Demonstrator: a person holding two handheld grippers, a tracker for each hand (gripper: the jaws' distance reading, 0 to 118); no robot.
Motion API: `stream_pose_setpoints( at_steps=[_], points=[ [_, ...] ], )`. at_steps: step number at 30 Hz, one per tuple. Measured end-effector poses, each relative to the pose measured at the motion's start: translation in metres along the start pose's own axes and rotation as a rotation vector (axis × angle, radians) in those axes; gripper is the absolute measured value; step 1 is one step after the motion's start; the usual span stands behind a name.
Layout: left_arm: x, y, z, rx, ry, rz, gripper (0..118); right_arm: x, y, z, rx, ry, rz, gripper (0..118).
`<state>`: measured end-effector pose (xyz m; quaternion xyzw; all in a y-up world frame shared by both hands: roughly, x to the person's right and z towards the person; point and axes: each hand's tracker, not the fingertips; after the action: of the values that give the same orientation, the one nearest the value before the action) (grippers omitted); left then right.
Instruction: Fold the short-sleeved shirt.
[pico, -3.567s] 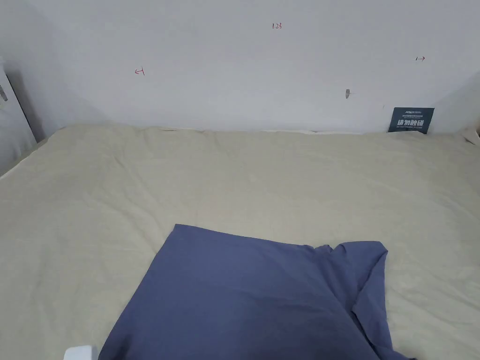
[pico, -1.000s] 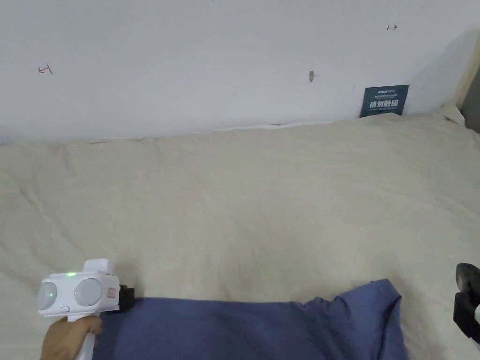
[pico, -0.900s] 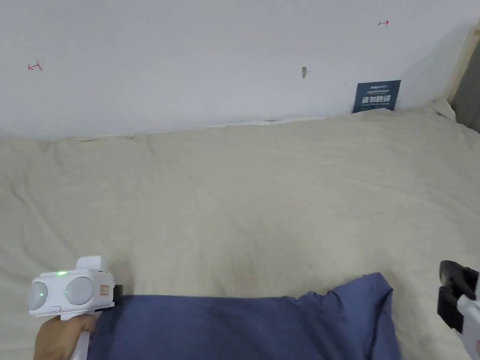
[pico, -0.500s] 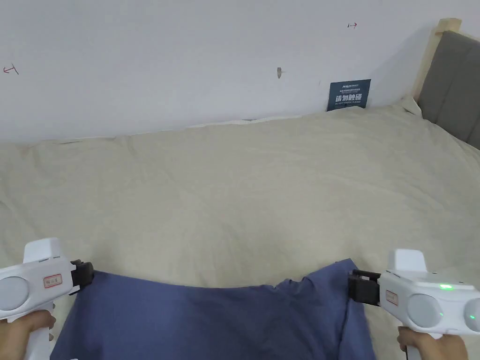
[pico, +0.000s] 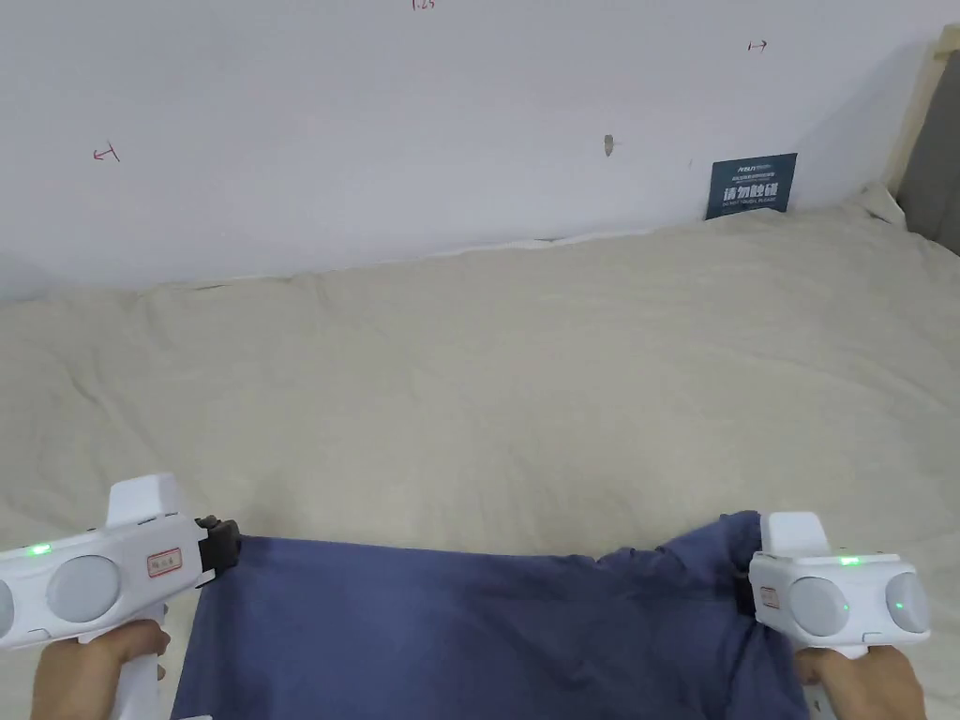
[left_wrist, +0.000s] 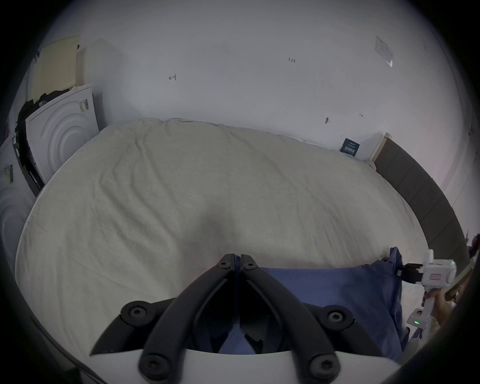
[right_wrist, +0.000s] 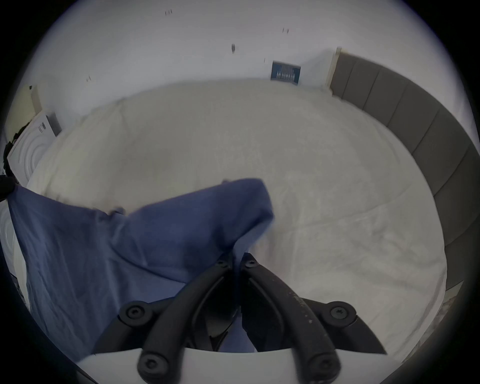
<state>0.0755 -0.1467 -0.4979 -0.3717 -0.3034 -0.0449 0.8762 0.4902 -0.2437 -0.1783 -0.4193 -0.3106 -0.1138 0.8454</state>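
You hold the left gripper (pico: 228, 546) level at the left corner of the blue short-sleeved shirt (pico: 487, 628), its jaws pressed together on that corner, with your left hand (pico: 94, 667) wrapped around the handle below. Your right gripper (right_wrist: 237, 259) sits at the shirt's opposite, bunched corner, jaws clamped on the fabric, your right hand (pico: 858, 682) under its handle. The shirt is stretched between the two grippers over the beige bed sheet (pico: 525, 394), with its top edge running straight from one gripper to the other.
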Motion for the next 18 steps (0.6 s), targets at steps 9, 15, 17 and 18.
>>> stream_pose_setpoints(
  at_steps=[9, 15, 17, 18],
  points=[
    [-0.015, 0.008, 0.072, 0.156, 0.054, 0.079, 2, 0.006, 0.057, 0.121, 0.324, -0.035, 0.168, 7],
    [-0.01, 0.07, 0.157, 0.366, 0.091, 0.052, 2, -0.012, 0.12, 0.211, 0.55, -0.022, 0.189, 7],
    [-0.008, 0.096, 0.183, 0.428, 0.101, 0.05, 2, -0.018, 0.14, 0.243, 0.622, -0.009, 0.168, 7],
    [-0.008, 0.11, 0.195, 0.461, 0.115, 0.04, 2, -0.019, 0.151, 0.258, 0.657, -0.006, 0.157, 7]
  ],
)
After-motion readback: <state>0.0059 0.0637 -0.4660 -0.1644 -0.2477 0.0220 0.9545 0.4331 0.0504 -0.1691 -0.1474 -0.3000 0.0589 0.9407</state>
